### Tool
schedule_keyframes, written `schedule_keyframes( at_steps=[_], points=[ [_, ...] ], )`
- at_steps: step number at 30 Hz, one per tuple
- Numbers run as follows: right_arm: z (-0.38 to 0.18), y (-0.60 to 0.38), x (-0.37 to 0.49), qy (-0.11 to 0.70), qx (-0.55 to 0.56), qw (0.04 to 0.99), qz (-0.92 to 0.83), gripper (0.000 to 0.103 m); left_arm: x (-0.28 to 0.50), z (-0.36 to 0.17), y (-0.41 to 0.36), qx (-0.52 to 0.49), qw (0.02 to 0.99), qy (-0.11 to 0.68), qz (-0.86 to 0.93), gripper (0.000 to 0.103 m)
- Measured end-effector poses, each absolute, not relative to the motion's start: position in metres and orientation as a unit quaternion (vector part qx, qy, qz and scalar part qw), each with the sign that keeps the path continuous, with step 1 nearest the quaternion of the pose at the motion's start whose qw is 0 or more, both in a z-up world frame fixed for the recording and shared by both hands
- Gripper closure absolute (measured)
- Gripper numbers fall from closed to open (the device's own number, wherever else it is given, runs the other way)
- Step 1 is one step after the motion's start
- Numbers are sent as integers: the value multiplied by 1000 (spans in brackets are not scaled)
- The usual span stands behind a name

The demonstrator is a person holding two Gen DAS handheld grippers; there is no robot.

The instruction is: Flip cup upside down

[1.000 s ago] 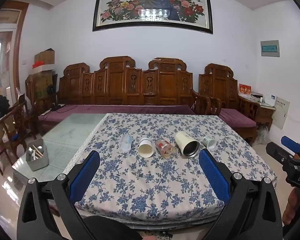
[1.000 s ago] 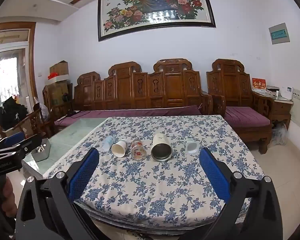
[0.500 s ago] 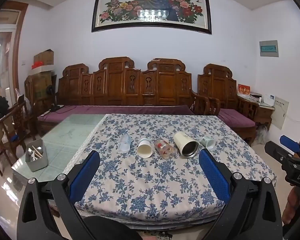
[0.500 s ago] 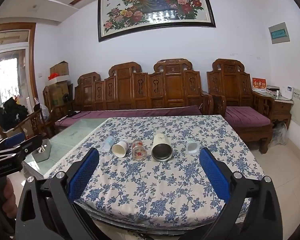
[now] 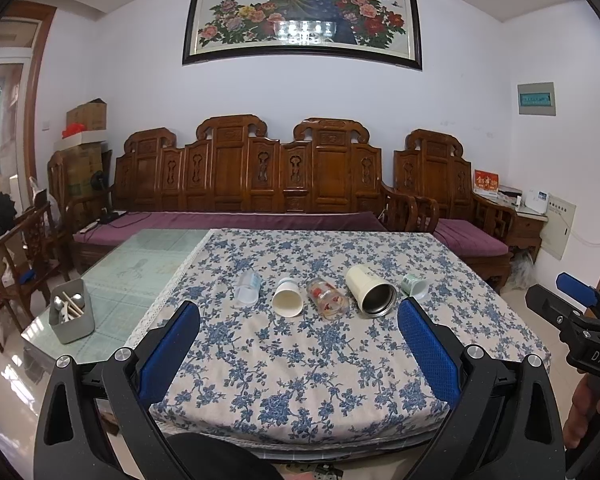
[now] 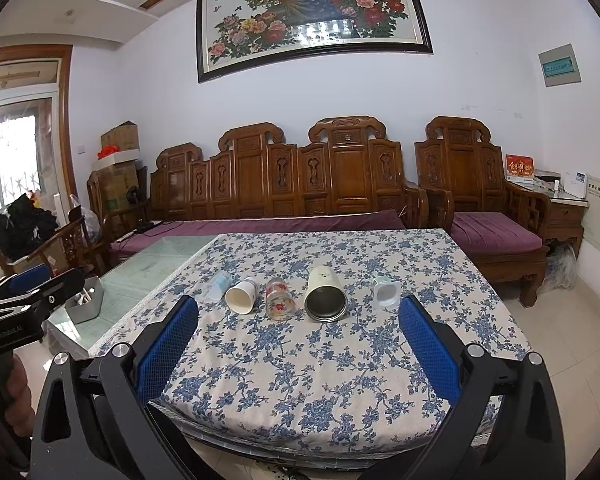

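We hold both grippers short of the near edge of the table, nothing between the fingers. Left gripper (image 5: pixel 299 338) open wide, blue pads spread. Right gripper (image 6: pixel 299 336) likewise open wide, empty.

Left to right: grey plastic bin of utensils (image 5: pixel 71 316) sits on the bare green glass tabletop (image 5: pixel 140 268), near its left edge. The blue-and-white floral tablecloth (image 5: pixel 300 360) covers the rest, lace border running along the glass.

Five cups lie on their sides in a row across the cloth's middle, mouths toward us:
- clear plastic cup with blue label (image 5: pixel 248 288), nearest the cloth's left edge
- white paper cup (image 5: pixel 287 302), just beside it
- clear glass tumbler with red flower print (image 5: pixel 327 299), close to the paper cup; can't tell if touching
- cream tall steel-lined tumbler (image 5: pixel 371 290), biggest, dark metal mouth
- small white-and-green plastic cup (image 5: pixel 415 285), just beside the tumbler in the left view, a gap shows in the right view (image 6: pixel 387 290)

Bare cloth between the row and the near edge, also behind the row to the far edge. Right of the last cup, bare cloth to the right edge. The carved wooden bench with purple cushion (image 5: pixel 260 184) stands behind the table.
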State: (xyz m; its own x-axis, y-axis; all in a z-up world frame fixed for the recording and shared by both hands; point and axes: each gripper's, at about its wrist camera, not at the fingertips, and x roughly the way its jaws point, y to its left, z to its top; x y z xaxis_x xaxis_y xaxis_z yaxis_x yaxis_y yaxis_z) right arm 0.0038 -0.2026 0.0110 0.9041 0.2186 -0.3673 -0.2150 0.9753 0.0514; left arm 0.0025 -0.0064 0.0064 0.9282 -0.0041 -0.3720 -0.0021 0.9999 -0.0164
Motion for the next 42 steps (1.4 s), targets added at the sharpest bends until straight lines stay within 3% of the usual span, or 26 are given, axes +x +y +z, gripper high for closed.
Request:
schedule_keyframes(
  at_steps=[42],
  points=[
    [13, -207, 1, 190, 6, 975, 112, 2, -3, 15, -8, -8, 983, 182, -6, 8]
  ],
)
